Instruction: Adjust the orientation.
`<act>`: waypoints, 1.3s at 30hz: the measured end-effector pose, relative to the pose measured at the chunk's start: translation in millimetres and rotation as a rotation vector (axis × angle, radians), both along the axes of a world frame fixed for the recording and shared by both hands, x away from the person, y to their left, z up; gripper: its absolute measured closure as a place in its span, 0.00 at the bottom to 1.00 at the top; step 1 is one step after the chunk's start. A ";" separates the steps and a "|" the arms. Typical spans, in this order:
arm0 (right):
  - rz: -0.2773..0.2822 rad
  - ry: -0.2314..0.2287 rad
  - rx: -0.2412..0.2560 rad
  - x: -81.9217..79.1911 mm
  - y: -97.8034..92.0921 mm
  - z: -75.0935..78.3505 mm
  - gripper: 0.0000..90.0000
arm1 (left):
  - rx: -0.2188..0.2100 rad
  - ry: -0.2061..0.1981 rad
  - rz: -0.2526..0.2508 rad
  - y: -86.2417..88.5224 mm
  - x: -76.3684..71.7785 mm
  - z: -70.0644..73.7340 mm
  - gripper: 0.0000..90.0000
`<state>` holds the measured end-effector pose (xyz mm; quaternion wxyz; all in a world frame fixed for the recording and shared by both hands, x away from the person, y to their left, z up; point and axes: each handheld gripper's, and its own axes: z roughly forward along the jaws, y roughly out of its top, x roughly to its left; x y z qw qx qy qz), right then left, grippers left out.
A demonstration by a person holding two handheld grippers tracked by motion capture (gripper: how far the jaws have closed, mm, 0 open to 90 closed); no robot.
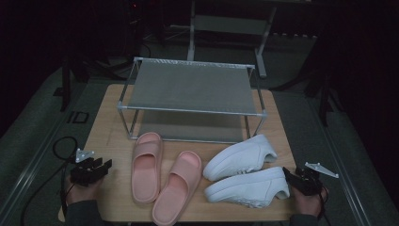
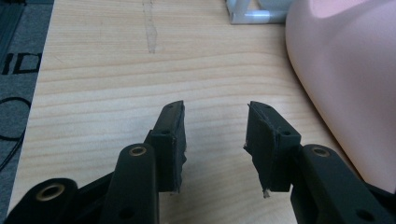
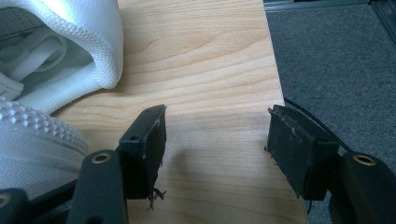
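Two slippers beside left tool

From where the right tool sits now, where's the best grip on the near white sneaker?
Grip the heel collar of the near sneaker, coming from its right end. The heel points at the right tool, whose jaws stand open beside it, and the shoe's open mouth probably lets one jaw slip inside the padded rim while the other stays outside.

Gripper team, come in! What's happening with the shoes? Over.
Left gripper open, empty, beside left pink foam slipper. Right gripper open, empty, at heel of near white lace-up sneaker. All four shoes on wooden table; two-tier metal mesh rack unloaded.
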<state>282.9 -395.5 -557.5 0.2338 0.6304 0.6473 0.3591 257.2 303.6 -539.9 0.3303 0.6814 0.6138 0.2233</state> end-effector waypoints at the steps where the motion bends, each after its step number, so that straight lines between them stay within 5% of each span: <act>1: 0.000 0.000 0.000 0.0 0.0 0.0 0.41 | 0.005 0.000 -0.008 -1.6 -0.6 1.2 0.64; 10: 0.000 0.000 0.000 -0.1 0.0 0.0 0.41 | 0.029 0.018 -0.069 -12.1 1.5 4.4 0.63; 24: -0.001 0.000 0.003 0.0 0.2 0.1 0.41 | 0.068 -0.017 -0.185 -42.6 -5.9 26.1 0.63; 39: -0.001 0.000 0.003 -0.1 0.1 0.0 0.41 | 0.053 0.003 -0.292 -67.6 -14.2 38.8 0.67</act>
